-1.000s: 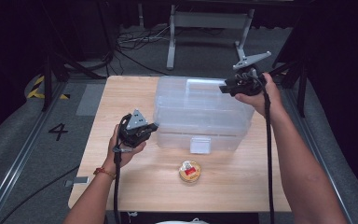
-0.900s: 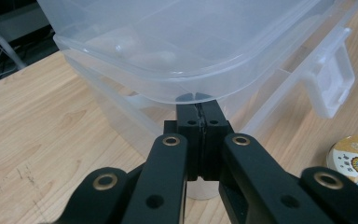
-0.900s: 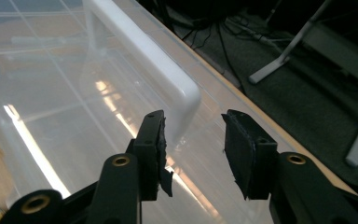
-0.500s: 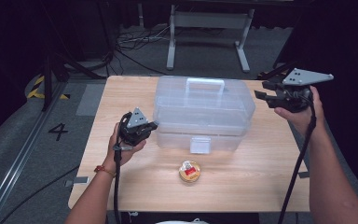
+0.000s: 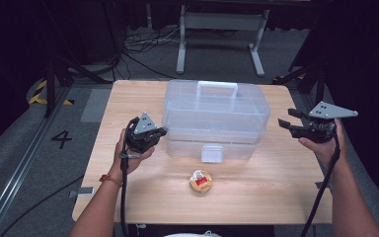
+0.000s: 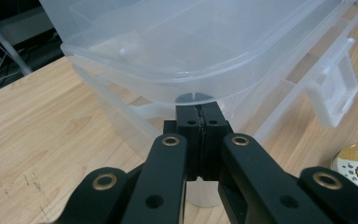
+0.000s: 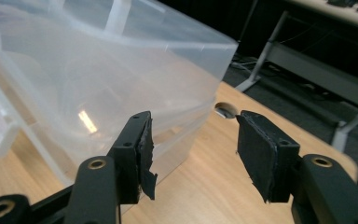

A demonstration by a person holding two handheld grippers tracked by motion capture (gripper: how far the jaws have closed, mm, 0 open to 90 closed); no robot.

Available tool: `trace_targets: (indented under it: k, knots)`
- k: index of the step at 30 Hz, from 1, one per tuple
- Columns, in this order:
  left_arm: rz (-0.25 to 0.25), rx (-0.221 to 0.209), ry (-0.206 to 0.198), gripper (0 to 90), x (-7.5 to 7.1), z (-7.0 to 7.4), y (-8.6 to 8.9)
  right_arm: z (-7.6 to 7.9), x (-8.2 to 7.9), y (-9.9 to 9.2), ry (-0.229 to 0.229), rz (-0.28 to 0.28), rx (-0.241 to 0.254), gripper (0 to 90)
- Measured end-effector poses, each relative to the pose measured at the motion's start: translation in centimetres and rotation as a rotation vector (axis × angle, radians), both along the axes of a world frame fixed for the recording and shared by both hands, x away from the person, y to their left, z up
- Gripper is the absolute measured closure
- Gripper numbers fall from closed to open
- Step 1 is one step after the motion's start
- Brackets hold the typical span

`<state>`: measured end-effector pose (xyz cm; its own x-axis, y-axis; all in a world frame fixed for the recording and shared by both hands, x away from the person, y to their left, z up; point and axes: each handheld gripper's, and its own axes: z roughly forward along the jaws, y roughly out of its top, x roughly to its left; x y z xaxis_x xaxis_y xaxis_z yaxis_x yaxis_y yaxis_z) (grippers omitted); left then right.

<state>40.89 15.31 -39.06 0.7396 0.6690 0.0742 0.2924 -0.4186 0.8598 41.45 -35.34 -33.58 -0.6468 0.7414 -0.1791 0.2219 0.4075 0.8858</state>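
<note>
Wooden table (image 5: 276,197) seen from above, with a small round tin (image 5: 201,180) nearest the person. Just behind it sits a clear plastic box (image 5: 216,118) with a white latch (image 5: 212,153) in front and a handle (image 5: 217,89) on its lid. The left gripper (image 5: 159,132) is fully closed, its tips against the box's left front corner under the lid rim. The right gripper (image 5: 285,123) hovers beside the box's right end; its jaws have just been opening, with nothing between them.
</note>
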Motion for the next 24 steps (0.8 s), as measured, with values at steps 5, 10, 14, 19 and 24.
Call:
trace_targets:
  k: [5,10,14,19,24]
  knots:
    - [-0.001,-0.004,-0.006,89.8,0.0,0.1,0.0,-2.7,0.0,0.5,0.023,0.027,-0.008,45.1]
    - [-0.003,-0.007,-0.01,89.8,0.1,0.3,0.1,-4.1,0.0,0.9,0.044,0.049,-0.037,43.8]
    - [-0.005,-0.003,-0.012,89.8,0.1,0.4,0.1,-4.5,0.0,1.2,0.012,0.06,-0.009,43.5]
    - [-0.002,0.0,-0.015,89.8,0.1,0.4,0.1,-4.6,0.1,1.5,-0.009,0.053,0.004,44.7]
    - [0.003,-0.005,-0.016,89.9,0.1,0.5,0.0,-4.9,0.3,1.3,0.008,0.068,0.027,45.0]
